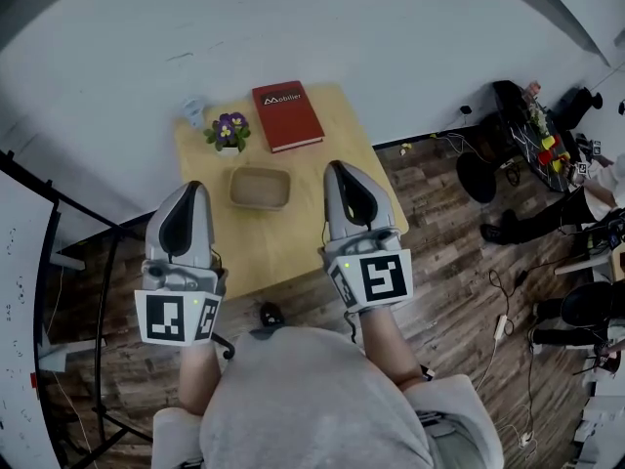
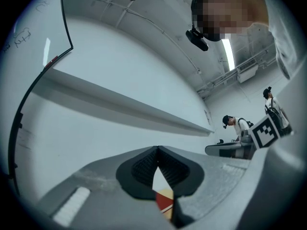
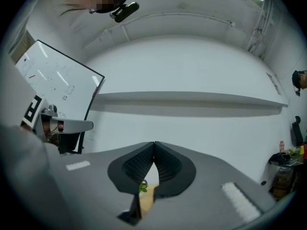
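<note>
Left gripper and right gripper: jaws pressed together, empty. Beige tray lies between them; red book, potted flowers beyond.

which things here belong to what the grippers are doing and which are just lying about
In hand: left gripper and right gripper, both shut, empty; beige tray, nearest them on the table.
Lying about: red book, potted flower, small glass.

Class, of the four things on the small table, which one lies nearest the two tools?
The shallow beige tray, showing between the left tool and right tool; the red book, potted flowers and pale cup stand farther back.
</note>
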### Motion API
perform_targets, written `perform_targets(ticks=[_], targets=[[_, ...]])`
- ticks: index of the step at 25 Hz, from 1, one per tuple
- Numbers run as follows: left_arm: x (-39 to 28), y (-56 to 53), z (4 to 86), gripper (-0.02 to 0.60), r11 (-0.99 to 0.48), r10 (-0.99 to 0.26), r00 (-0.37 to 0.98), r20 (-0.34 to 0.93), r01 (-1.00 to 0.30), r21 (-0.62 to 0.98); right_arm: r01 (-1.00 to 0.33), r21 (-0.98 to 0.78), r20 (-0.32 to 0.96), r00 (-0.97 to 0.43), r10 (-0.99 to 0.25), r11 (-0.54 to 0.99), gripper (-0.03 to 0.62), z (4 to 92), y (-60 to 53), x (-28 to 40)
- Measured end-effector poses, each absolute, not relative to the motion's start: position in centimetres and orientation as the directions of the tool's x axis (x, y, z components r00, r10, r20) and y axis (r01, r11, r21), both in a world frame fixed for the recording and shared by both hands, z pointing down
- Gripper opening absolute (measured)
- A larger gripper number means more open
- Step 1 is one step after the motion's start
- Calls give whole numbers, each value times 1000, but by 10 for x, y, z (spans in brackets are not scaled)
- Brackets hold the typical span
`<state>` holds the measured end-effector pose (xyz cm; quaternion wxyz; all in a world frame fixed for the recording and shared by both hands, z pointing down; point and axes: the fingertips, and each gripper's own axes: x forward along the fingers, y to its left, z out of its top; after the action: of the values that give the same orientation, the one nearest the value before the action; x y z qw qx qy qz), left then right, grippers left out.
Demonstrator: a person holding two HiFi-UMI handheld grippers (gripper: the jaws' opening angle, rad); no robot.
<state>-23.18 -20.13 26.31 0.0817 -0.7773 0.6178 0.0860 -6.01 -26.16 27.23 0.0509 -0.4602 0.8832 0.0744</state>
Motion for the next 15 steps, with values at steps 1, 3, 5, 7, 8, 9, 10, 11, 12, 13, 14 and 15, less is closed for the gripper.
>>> perform_targets(ticks=[1, 3, 5, 7, 8, 9, 10, 11, 12, 13, 14, 15], targets=[[-235, -205, 264, 3, -229, -945, 227, -235, -973, -20, -823, 85, -158, -567, -808, 561, 0, 273, -264, -63], [-240, -212, 265, 3, -239, -943, 236, -236, -971, -19, -829, 85, -155, -559, -815, 553, 0, 274, -270, -67], [-244, -220, 266, 3, -250, -940, 247, -235, -968, -17, -834, 84, -152, -552, -820, 545, 0, 276, -275, -71], [-247, -227, 268, 3, -261, -938, 258, -231, -965, -16, -839, 83, -148, -544, -826, 538, 0, 277, -281, -75], [-249, -231, 269, 3, -267, -937, 263, -229, -964, -16, -841, 82, -145, -541, -829, 534, 0, 279, -284, -77], [-251, -235, 270, 3, -272, -936, 268, -226, -962, -15, -844, 81, -142, -537, -832, 531, 0, 280, -287, -78], [-252, -239, 271, 3, -277, -936, 273, -224, -961, -14, -846, 80, -138, -533, -835, 527, 0, 281, -290, -80], [-254, -243, 272, 3, -281, -935, 277, -221, -960, -12, -848, 78, -132, -530, -838, 524, 1, 283, -293, -82], [-255, -246, 274, 3, -286, -935, 281, -217, -958, -9, -850, 76, -125, -527, -841, 522, 0, 286, -296, -83], [-257, -249, 276, 3, -290, -935, 284, -213, -957, -6, -851, 74, -117, -525, -843, 519, 0, 289, -300, -84], [-258, -253, 278, 3, -294, -935, 288, -208, -956, -4, -853, 71, -109, -523, -846, 518, 0, 292, -303, -86], [-259, -256, 281, 3, -297, -935, 291, -203, -955, -1, -854, 68, -100, -521, -848, 516, 0, 295, -306, -88]])
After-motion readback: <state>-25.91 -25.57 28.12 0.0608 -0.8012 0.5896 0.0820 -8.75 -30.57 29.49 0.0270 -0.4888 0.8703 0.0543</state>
